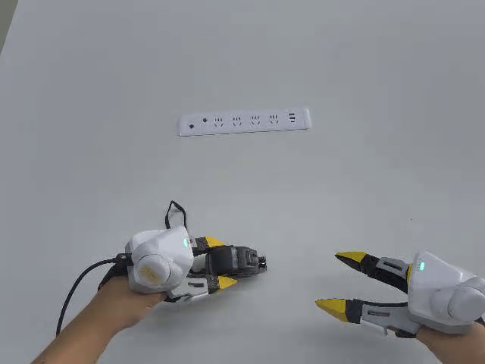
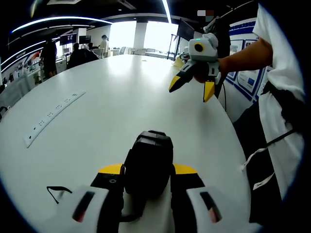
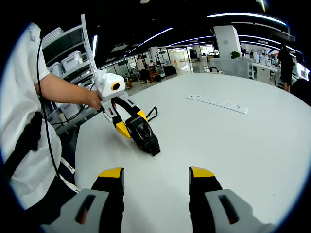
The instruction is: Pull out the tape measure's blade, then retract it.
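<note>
Now clamping the black, blocky plastic tape measure (image 1: pixel 241 259) between the yellow-tipped jaws of the left hand-held gripper (image 2: pixel 148 169), case resting on the white tabletop (image 1: pixel 303 197). Hovering the right hand-held gripper (image 1: pixel 339 280) wide open and empty, well apart, jaws pointing toward the case. Probably handling as a stiff, compact, fairly hefty shell, smooth enough to slip; blade likely thin and springy. Judging the small tip at the case's front, facing the right hand-held gripper, as the place to pinch.

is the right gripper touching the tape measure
Apart: in the head view bare table lies between the right gripper and the tape measure, which the left gripper clamps.
</note>
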Demonstrator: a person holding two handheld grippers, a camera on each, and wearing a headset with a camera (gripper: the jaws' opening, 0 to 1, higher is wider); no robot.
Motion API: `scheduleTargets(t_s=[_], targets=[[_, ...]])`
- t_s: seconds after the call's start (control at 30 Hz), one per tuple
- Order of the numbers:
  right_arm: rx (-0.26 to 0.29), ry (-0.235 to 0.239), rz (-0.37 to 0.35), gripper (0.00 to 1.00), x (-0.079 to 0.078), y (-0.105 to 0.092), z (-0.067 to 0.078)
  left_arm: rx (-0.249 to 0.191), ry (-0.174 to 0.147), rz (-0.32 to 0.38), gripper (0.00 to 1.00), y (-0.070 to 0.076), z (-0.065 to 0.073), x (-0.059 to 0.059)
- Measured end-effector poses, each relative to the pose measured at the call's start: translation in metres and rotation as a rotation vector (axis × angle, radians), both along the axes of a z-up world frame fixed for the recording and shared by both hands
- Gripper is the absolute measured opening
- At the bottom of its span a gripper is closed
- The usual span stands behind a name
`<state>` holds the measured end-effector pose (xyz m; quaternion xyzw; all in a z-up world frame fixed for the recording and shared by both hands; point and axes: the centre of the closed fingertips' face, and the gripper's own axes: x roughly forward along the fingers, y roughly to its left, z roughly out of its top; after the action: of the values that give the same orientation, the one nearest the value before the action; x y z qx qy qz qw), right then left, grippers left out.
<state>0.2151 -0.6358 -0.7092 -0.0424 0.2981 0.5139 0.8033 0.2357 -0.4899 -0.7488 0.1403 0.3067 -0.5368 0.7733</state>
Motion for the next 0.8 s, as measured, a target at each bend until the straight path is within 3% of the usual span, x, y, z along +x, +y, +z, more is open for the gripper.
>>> scheduleTargets(t_s=[0.8], targets=[[0.004, 0.004, -0.003, 0.52, -0.0002, 0.0015, -0.0008, -0.014, -0.021, -0.014, 0.32, 0.0015, -0.0059, 0.0011]])
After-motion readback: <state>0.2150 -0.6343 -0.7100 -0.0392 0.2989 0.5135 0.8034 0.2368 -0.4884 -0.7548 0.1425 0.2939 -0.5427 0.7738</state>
